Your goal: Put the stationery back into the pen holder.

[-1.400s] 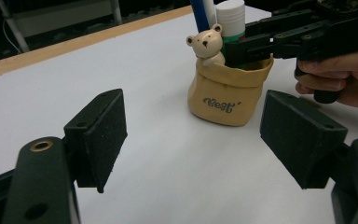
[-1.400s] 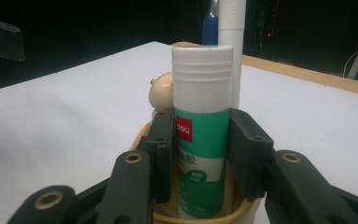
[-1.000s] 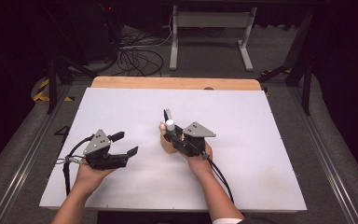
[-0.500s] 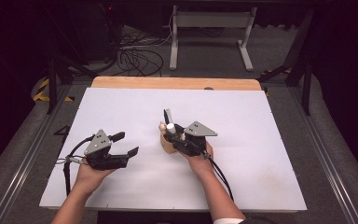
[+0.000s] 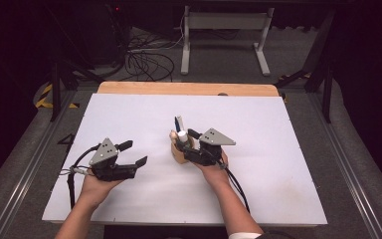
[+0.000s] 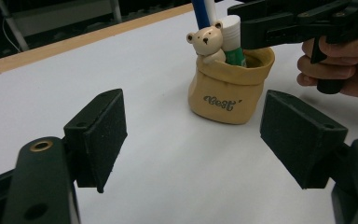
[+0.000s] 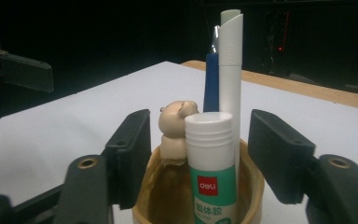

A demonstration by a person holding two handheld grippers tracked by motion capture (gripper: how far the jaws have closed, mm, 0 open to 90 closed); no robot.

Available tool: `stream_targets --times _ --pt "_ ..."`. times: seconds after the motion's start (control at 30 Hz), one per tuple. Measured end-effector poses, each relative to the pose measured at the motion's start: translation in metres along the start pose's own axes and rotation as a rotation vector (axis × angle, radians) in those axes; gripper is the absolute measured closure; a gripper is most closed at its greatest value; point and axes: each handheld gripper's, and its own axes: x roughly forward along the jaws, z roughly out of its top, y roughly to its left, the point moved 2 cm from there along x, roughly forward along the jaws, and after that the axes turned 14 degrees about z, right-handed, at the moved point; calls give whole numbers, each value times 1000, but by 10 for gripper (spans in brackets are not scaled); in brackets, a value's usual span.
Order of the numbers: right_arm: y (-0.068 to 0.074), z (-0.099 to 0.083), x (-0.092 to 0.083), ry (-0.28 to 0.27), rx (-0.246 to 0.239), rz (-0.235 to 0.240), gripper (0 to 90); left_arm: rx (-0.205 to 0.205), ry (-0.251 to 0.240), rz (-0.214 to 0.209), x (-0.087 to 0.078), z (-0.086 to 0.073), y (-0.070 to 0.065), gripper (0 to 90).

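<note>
Nothing has shifted: right gripper [image 5: 183,142] remains spread around one glue stick [image 7: 211,164], not gripping; left gripper [image 5: 133,153] open, empty. One bear-trimmed pot [image 6: 230,88] on surface [image 5: 288,129]; two pens [image 7: 224,65]. Left gripper view reads "best".

We take this for a lab or test workspace, not a home. A white sheet [image 5: 278,164] covers a plain wooden table [image 5: 189,88], our landmark, and the room around it is dark. Behind the table's far edge we see a tangle of black cables [image 5: 146,57] on grey carpet and a bare metal stand [image 5: 225,35]; to its left lies yellow-black hazard tape [image 5: 45,95].
</note>
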Motion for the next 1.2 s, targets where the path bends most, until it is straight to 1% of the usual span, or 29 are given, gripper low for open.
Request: stream_targets --times 0.13,0.2,0.23,0.33,0.53,0.6,0.67,0.8,0.97,1.1,1.2 --pt "-2 1 -3 -8 22 6 322 3 -6 8 0 0 1 233" --pt "-3 2 -4 -13 34 0 289 -7 -3 2 0 0 1 230" --pt "-3 2 -5 -16 38 -2 272 -5 -3 2 0 0 1 229" --pt "-4 3 -8 -24 43 -4 230 -6 -4 4 -1 0 1 228" --pt "-5 5 -13 -34 44 -5 172 -6 -5 5 0 0 1 223" --pt "-5 5 -16 -35 48 -2 156 -16 -7 2 -1 1 1 222" --pt "-5 5 -18 -39 51 -1 143 -17 -9 3 -1 1 1 220" --pt "-6 4 -21 -38 54 3 128 -17 -5 15 -1 1 2 213" --pt "-5 4 -24 -35 43 3 113 -24 -3 17 -1 1 3 205" --pt "-4 5 -27 -29 34 4 96 -18 -2 33 0 0 4 183" --pt "-5 5 -31 -32 34 2 86 -27 -1 34 -1 1 5 173"
